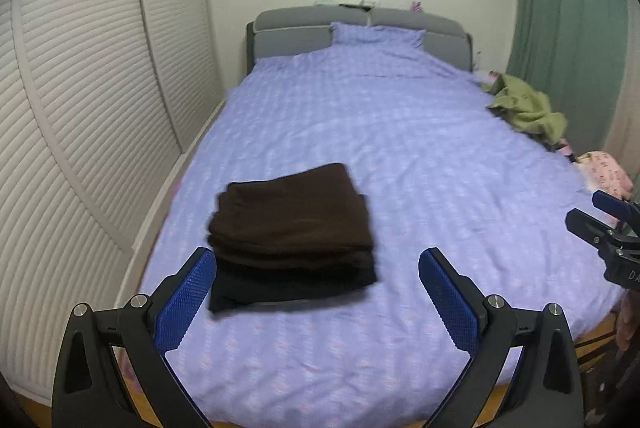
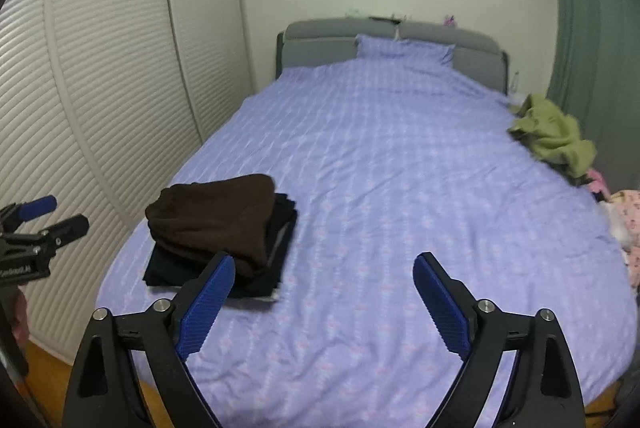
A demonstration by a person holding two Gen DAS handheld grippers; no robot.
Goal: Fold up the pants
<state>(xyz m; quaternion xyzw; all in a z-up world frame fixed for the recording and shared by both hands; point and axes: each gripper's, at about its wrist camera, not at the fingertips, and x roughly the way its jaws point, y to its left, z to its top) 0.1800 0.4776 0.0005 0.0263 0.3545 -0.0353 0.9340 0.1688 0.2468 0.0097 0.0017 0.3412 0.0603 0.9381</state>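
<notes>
My left gripper (image 1: 318,270) and right gripper (image 2: 324,274) both hang spread wide and empty above the bed (image 1: 400,156); the folded brown pants (image 1: 290,216) top a dark stack near its left edge, beyond my fingertips

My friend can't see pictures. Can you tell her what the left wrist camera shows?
Folded brown pants sit on top of a darker folded garment on a bed with a purple cover. The left tongs are open and empty in front. Green clothing lies at the bed's right edge.
</notes>
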